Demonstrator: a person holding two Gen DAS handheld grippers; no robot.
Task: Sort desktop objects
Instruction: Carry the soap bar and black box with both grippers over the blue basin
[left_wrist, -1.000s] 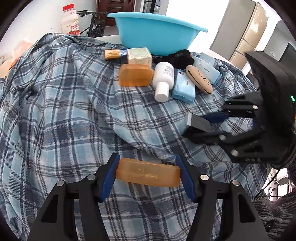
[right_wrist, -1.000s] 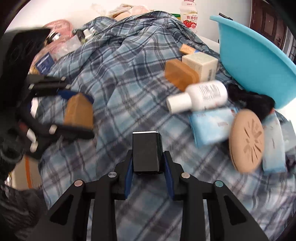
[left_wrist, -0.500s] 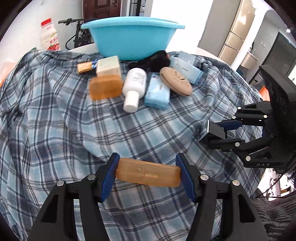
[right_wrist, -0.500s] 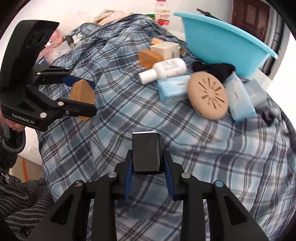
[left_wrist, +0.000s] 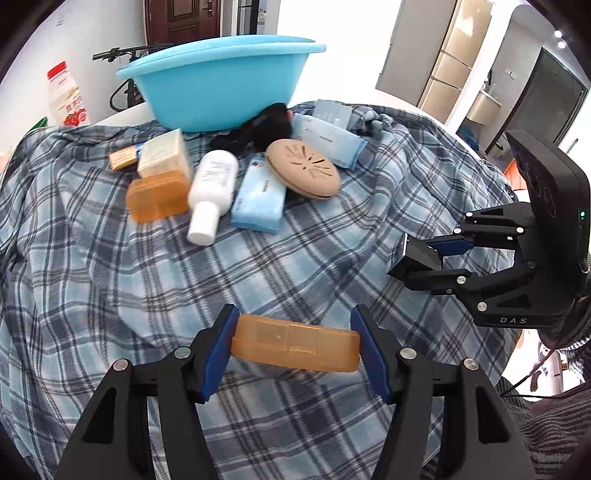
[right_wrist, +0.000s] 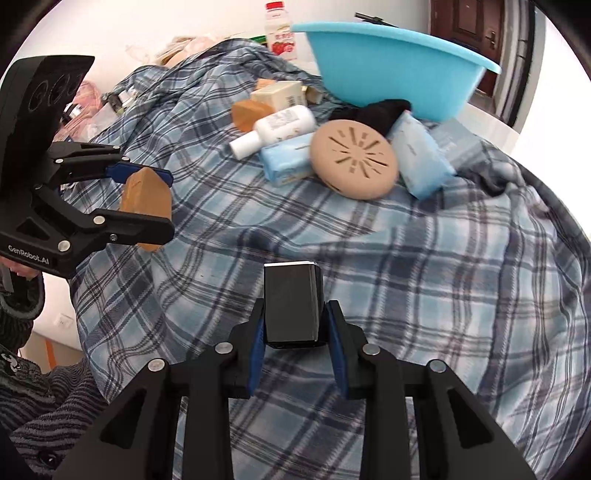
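Blue basin (left_wrist: 221, 85) at the plaid cloth's (left_wrist: 110, 277) far edge; its inside is hidden. Left gripper (left_wrist: 293, 349) clamps an amber case (left_wrist: 295, 347) above the near edge; right gripper (right_wrist: 295, 326) clamps a black block (right_wrist: 291, 302).

Near plaid cloth (left_wrist: 147, 280) bare and passable; far side blocked by a clutter cluster, white bottle (left_wrist: 214, 184) to tan disc (left_wrist: 303, 170), tight against the blue basin (left_wrist: 221, 85); worktop edge right.

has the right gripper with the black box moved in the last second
Yes. In the left wrist view the right gripper, shut on the black box, sits farther from the tan round disc, lower right.
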